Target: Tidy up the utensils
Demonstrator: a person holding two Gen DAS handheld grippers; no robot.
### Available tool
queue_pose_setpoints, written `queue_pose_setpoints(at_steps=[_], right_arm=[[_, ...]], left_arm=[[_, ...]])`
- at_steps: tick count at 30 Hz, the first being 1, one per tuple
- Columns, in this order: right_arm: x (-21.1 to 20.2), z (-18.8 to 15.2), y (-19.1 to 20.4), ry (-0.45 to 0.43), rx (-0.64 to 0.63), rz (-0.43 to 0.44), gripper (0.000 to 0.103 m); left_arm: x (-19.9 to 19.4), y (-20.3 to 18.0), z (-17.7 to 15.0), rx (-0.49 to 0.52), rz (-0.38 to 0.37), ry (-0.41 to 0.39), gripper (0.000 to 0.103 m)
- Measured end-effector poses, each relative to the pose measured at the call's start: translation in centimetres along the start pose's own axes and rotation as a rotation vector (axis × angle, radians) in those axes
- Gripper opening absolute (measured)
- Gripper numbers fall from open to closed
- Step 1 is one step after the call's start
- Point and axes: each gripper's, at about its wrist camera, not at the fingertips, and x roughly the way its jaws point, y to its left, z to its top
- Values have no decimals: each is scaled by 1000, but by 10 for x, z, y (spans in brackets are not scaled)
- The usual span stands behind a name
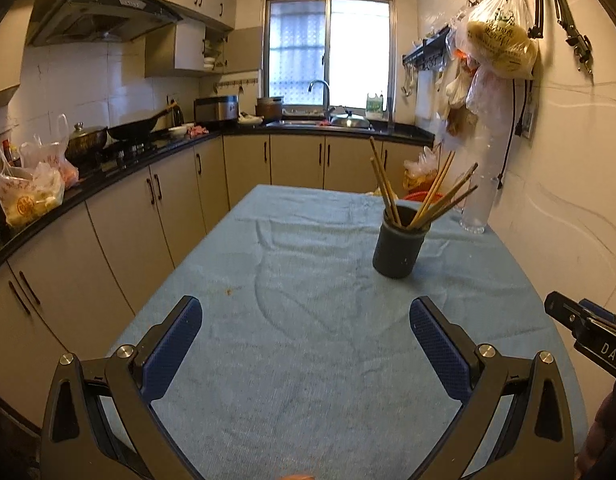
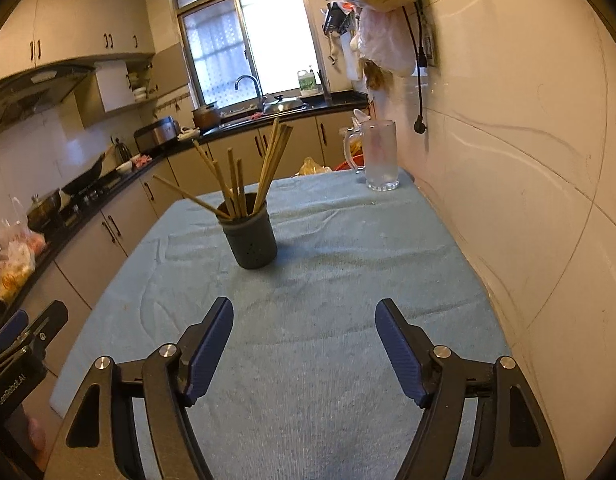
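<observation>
The chopsticks (image 2: 236,184) all stand in the dark holder (image 2: 250,240) on the blue cloth (image 2: 328,280); none lies loose. Left gripper (image 1: 306,322) and right gripper (image 2: 304,324) both gape wide, empty, so sorting looks finished or unstarted.

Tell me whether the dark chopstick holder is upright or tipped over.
Upright. The dark holder stands on its base on the blue cloth, mouth up, with chopsticks fanning out the top.

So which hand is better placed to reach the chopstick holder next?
Right, narrowly. In the right wrist view the holder sits almost straight ahead of the open right gripper. In the left view it lies off to the right of the left gripper, also open and empty.
</observation>
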Motion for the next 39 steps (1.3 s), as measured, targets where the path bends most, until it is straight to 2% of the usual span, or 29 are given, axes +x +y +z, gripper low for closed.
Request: queue_pose_setpoints(at_steps=[10, 24, 39], right_arm=[[1, -4, 16, -15, -60, -41, 82], [9, -6, 20, -12, -78, -62, 82], [1, -8, 22, -96, -96, -72, 85]], left_arm=[[11, 7, -9, -17, -17, 55, 103], [23, 3, -14, -11, -48, 108, 103], [30, -2, -18, 1, -52, 133, 103]])
